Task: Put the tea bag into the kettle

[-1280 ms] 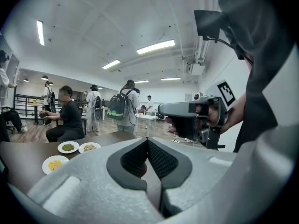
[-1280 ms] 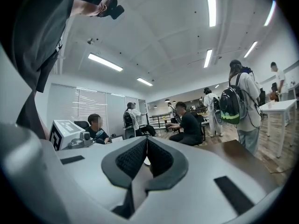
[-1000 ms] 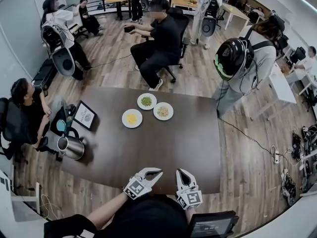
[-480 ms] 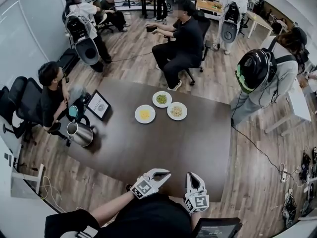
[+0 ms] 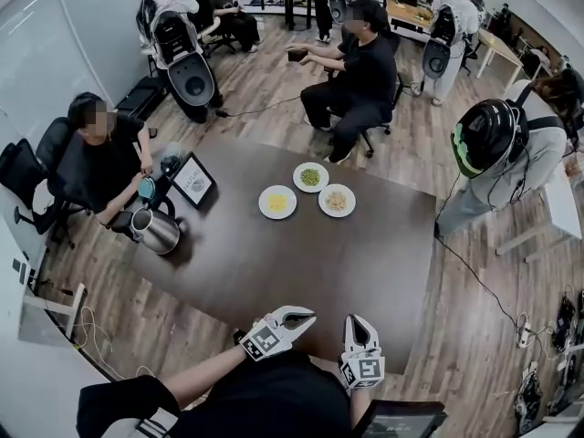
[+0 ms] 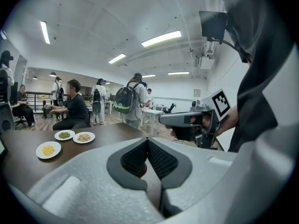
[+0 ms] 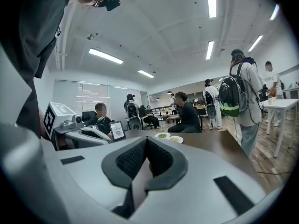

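Head view: kettle [image 5: 157, 231] stands far left across table [image 5: 301, 263]; left gripper [image 5: 308, 317] nearer than right gripper [image 5: 357, 321]; both jaws pressed together, empty; tea bag unseen.

Open office: desks [image 5: 561, 213], swivel chairs [image 5: 20, 167], strip lights [image 7: 211, 0].

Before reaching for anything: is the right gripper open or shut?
Shut: the right gripper has its pads touching at the tips, with nothing between them.
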`<action>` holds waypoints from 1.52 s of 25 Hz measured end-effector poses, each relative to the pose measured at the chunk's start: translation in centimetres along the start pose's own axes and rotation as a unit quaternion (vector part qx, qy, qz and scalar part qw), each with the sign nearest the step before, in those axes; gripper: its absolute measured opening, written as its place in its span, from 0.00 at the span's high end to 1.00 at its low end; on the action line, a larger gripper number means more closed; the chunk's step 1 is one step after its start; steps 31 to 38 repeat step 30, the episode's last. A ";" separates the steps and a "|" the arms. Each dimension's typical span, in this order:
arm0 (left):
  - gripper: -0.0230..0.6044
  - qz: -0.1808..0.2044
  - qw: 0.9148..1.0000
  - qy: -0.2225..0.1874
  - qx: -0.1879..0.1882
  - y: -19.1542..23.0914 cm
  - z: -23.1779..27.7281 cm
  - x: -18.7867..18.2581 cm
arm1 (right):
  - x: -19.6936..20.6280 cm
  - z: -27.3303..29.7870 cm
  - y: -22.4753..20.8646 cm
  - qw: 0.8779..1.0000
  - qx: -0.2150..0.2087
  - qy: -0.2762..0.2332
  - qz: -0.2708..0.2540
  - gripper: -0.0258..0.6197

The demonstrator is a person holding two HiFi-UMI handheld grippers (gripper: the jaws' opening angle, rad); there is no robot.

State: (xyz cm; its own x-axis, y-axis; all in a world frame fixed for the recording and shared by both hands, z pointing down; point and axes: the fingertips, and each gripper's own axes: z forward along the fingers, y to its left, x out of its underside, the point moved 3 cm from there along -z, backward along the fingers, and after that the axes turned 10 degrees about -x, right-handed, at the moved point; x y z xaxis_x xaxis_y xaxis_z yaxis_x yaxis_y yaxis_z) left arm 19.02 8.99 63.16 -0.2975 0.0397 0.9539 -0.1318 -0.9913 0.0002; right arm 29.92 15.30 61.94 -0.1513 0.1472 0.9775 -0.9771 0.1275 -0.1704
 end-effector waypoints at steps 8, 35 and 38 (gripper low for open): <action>0.96 0.000 1.000 0.003 0.004 -0.3 0.5 0.0 | 0.8 0.0 0.3 1.000 -0.011 0.009 -0.005 0.95; 0.96 0.021 0.999 -0.027 -0.042 2.9 0.6 -1.6 | -0.9 3.5 -1.6 0.999 -0.026 -0.019 -0.042 0.95; 0.96 0.021 0.999 -0.027 -0.042 2.9 0.6 -1.6 | -0.9 3.5 -1.6 0.999 -0.026 -0.019 -0.042 0.95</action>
